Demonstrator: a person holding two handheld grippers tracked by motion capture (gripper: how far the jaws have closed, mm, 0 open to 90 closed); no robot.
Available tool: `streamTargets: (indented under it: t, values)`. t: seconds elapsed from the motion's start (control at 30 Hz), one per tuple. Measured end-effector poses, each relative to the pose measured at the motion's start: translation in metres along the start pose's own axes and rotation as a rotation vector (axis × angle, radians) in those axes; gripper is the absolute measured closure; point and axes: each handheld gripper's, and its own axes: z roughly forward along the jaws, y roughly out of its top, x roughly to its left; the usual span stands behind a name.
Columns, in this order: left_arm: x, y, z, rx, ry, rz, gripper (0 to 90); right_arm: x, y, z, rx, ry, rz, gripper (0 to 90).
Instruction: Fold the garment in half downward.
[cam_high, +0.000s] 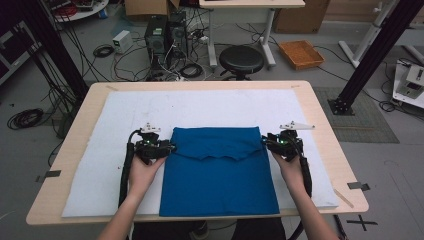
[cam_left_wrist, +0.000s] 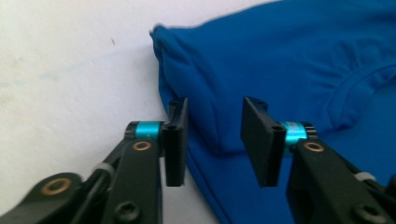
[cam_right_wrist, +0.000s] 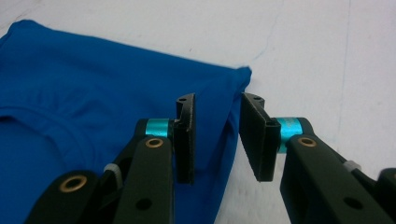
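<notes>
A blue T-shirt (cam_high: 217, 172) lies folded on the white mat, its upper part turned down so the collar shows near the middle. My left gripper (cam_high: 170, 148) sits at the shirt's left edge, level with the fold. In the left gripper view its jaws stand apart over the shirt's edge (cam_left_wrist: 212, 126), pads off the cloth. My right gripper (cam_high: 266, 141) is at the shirt's right edge. In the right gripper view its jaws are apart above the folded edge (cam_right_wrist: 219, 126) without pressing on it. Both grippers are open.
The white mat (cam_high: 125, 107) covers most of the wooden table (cam_high: 320, 115). Bare mat lies behind and beside the shirt. On the floor beyond the table stand a black stool (cam_high: 241, 59), computer towers and cables (cam_high: 165, 35), and an orange tray (cam_high: 301, 53).
</notes>
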Motion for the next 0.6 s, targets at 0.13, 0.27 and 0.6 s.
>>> streamTargets:
  t: [0.13, 0.27, 0.6]
  values:
    - [-0.003, -0.001, 0.002, 0.004, 0.011, 0.0, 64.7, 0.0, -0.006, -0.003, 0.019, -0.002, 0.029, 66.0]
    - [-0.007, -0.001, 0.004, 0.02, 0.042, 0.013, 67.0, 0.0, -0.01, -0.003, 0.036, 0.004, 0.044, 66.1]
    - [-0.006, -0.002, 0.008, 0.038, 0.021, -0.01, 76.8, 0.008, -0.014, 0.011, 0.087, 0.011, 0.02, 75.2]
